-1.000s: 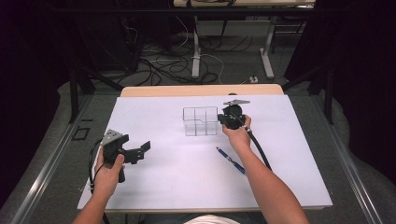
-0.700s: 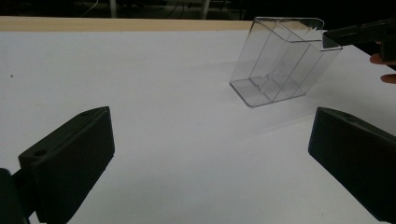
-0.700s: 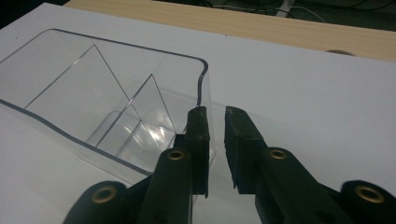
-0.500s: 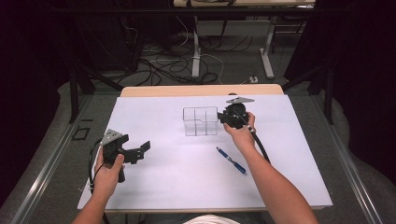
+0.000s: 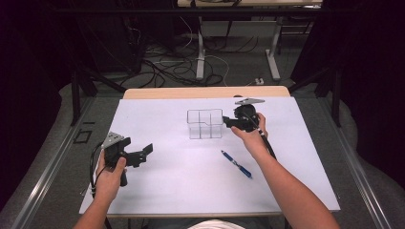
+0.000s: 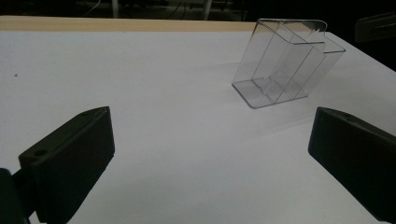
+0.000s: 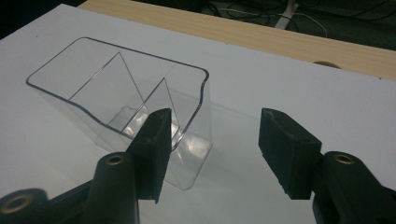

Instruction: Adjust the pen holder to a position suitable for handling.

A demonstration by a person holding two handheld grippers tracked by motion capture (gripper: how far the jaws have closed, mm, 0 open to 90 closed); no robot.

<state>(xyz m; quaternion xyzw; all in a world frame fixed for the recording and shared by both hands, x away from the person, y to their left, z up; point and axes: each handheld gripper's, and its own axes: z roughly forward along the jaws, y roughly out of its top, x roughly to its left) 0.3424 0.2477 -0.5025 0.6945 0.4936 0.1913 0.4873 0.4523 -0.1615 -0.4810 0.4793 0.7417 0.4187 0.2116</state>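
Standing on the white worktop (image 5: 167,191): one clear divided bin (image 5: 205,124), one blue pen (image 5: 236,164). Right gripper (image 7: 212,140) jaws, just opening, half apart and empty; bin just left of them. Left gripper (image 6: 210,154) jaws wide, empty; bin beyond.

A blue pen (image 5: 236,164) lies on the white table (image 5: 167,186), with cables (image 5: 167,67) tangled on the floor beyond.

on the white table (image 5: 157,191) there is one clear plastic organizer (image 5: 205,124), and it has three compartments inside. one blue pen (image 5: 236,164) lies on the table. there are two black grippers: one left gripper (image 5: 143,151) and one right gripper (image 5: 226,121), each with two jaws.
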